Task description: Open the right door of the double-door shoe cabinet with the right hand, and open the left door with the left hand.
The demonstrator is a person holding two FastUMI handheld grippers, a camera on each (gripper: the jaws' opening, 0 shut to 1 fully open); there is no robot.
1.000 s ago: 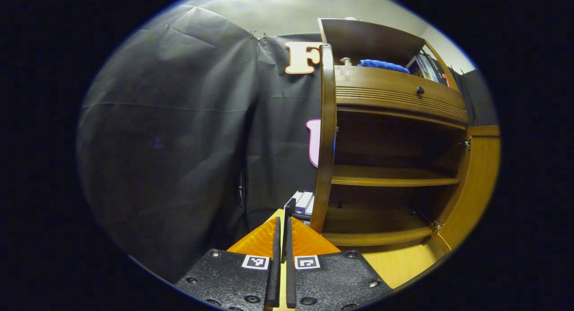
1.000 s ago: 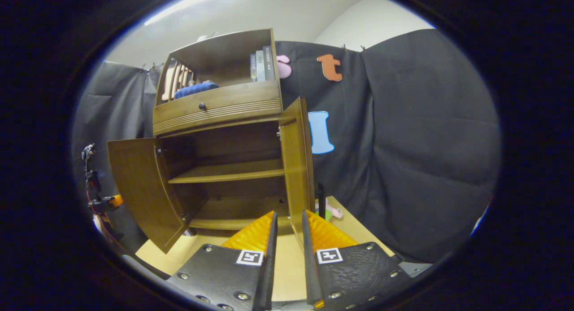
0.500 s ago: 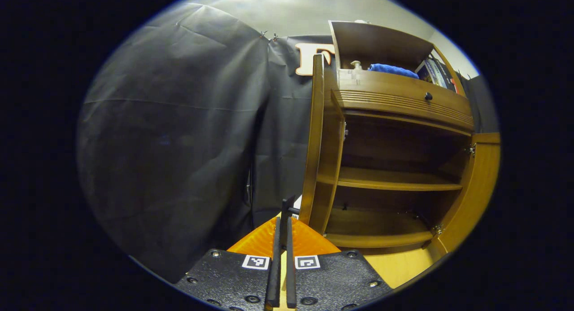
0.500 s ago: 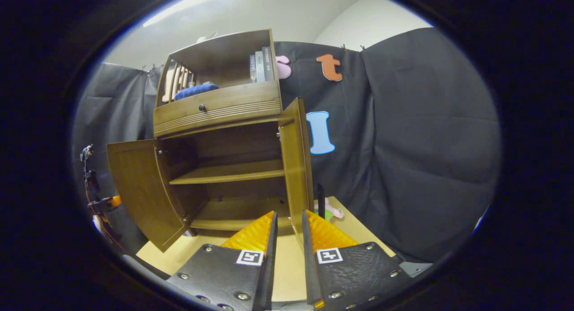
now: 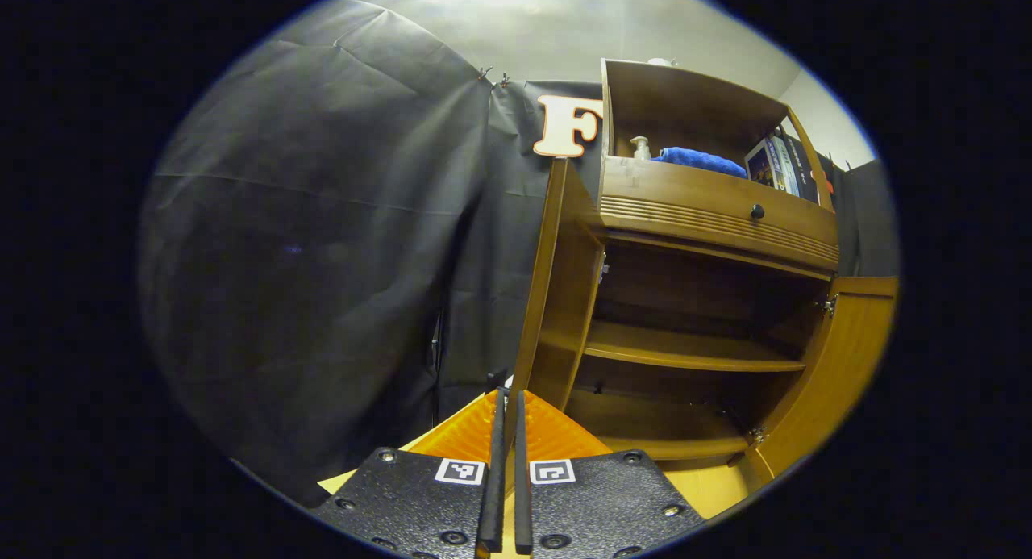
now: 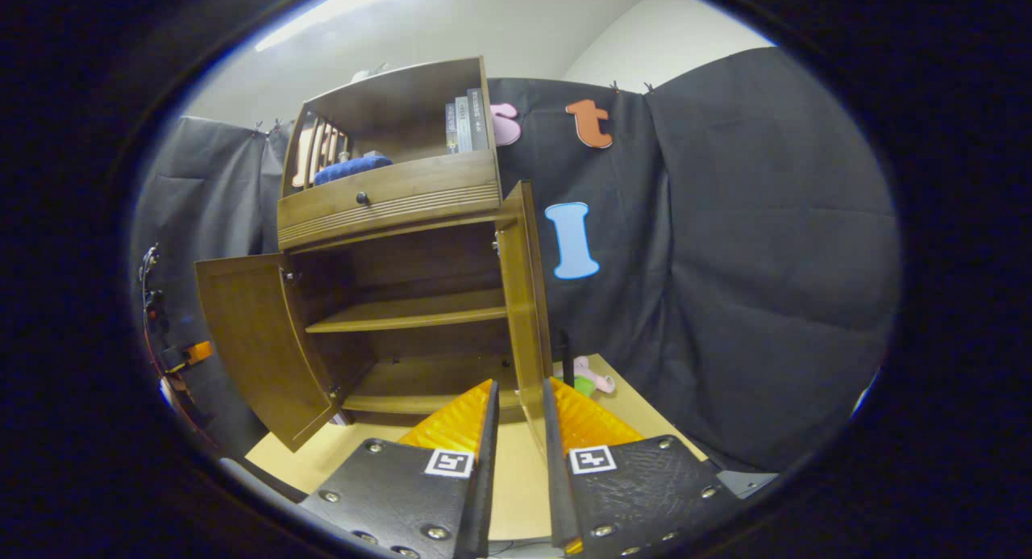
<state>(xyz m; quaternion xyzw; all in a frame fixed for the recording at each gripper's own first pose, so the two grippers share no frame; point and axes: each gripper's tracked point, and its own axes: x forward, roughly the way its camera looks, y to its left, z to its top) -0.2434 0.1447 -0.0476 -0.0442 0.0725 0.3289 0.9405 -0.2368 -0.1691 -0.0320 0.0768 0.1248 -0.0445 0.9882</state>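
Both doors of the shoe cabinet (image 6: 395,244) stand swung out; shelves inside bare.

Left gripper (image 5: 505,462): fingers drawn narrow, almost closed. The left door (image 5: 556,301) shows edge-on, its free edge rising straight up from just past the fingertips — long axis vertical. Whether the fingers pinch the door's lower edge or a handle there I cannot tell; the contact spot is hidden behind the tips.

Right gripper (image 6: 518,454): a narrow gap between the fingers, and the right door (image 6: 526,301) runs down into that gap, again edge-on and upright. It looks held at the lower edge, though the pressing itself is too small to confirm.

In the right gripper view the left door (image 6: 258,341) is wide open at far left, with the other gripper's body near its outer side.

Judgement: the task looks about done — each hand is the nearer one to its own door. Any further swing goes outward, away from the cabinet's middle. Room: booth cloth hangs close behind both doors; a small pink toy (image 6: 592,377) lies on the table (image 6: 645,414) just right of the right door's path.
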